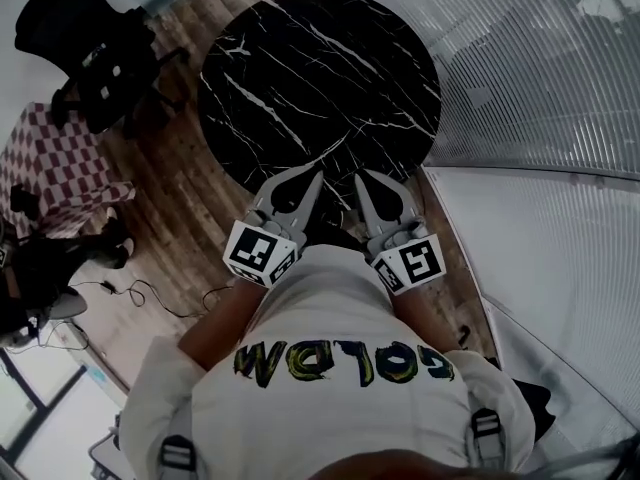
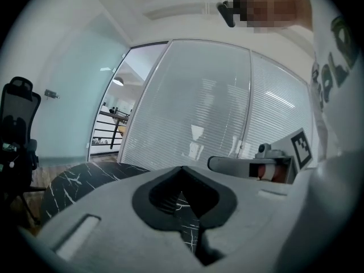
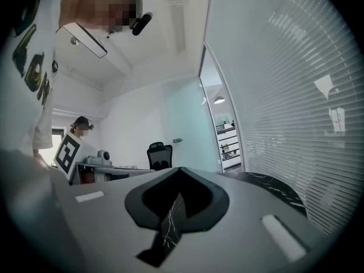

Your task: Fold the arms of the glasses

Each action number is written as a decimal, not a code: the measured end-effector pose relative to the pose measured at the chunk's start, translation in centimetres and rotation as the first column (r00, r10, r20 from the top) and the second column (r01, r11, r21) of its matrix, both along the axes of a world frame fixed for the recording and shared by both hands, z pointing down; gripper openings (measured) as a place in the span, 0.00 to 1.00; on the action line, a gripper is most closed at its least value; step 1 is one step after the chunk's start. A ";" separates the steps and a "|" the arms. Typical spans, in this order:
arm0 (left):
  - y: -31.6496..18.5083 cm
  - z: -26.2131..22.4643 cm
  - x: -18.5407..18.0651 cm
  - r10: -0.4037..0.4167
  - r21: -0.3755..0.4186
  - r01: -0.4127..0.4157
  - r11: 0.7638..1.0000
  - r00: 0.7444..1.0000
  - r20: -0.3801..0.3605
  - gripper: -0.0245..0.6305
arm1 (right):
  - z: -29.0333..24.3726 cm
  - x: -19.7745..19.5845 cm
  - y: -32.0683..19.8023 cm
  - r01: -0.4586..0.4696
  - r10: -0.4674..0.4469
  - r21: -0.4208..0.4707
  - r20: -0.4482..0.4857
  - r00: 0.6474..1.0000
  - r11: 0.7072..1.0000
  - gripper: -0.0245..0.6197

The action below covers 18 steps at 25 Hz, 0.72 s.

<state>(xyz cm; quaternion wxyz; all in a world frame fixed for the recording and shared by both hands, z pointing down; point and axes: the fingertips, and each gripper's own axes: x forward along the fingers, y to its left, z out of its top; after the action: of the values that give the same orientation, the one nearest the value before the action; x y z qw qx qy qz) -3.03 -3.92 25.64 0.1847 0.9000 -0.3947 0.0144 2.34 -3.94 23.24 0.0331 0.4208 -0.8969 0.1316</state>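
No glasses show in any view. A round black marble table with white veins lies ahead, and its top looks bare. My left gripper and right gripper hover side by side over the table's near edge, pointing at its middle. Both have their jaws together at the tips and hold nothing. In the left gripper view the left gripper has its tips meeting over the marble, with the right gripper beside it. The right gripper view shows the right gripper closed the same way.
A black office chair stands left of the table on the wood floor. A checkered cloth and cables lie further left. A glass wall with blinds curves round the table's right side. Another person stands far off.
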 end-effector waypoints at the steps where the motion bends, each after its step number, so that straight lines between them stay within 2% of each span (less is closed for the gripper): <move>1: -0.1 0.5 0.1 0.004 -0.006 -0.004 1.000 1.000 0.007 0.04 | 0.5 0.2 0.0 0.005 -0.005 -0.012 0.001 1.000 1.000 0.04; 10: -0.4 5.2 0.3 0.026 -0.019 -0.024 1.000 0.995 0.095 0.04 | 5.9 2.1 -0.5 -0.005 -0.001 -0.081 -0.073 0.997 0.997 0.04; 18: -0.6 11.7 0.9 0.092 -0.119 -0.073 0.990 0.982 0.162 0.07 | 12.1 4.3 -1.9 -0.044 0.021 -0.123 -0.184 0.983 0.991 0.04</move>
<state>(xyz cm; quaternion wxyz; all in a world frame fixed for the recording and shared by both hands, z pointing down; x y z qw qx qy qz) -2.08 -4.48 37.34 0.2006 0.8992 -0.3698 0.1199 6.65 -5.87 35.29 0.1396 0.4428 -0.8729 0.1496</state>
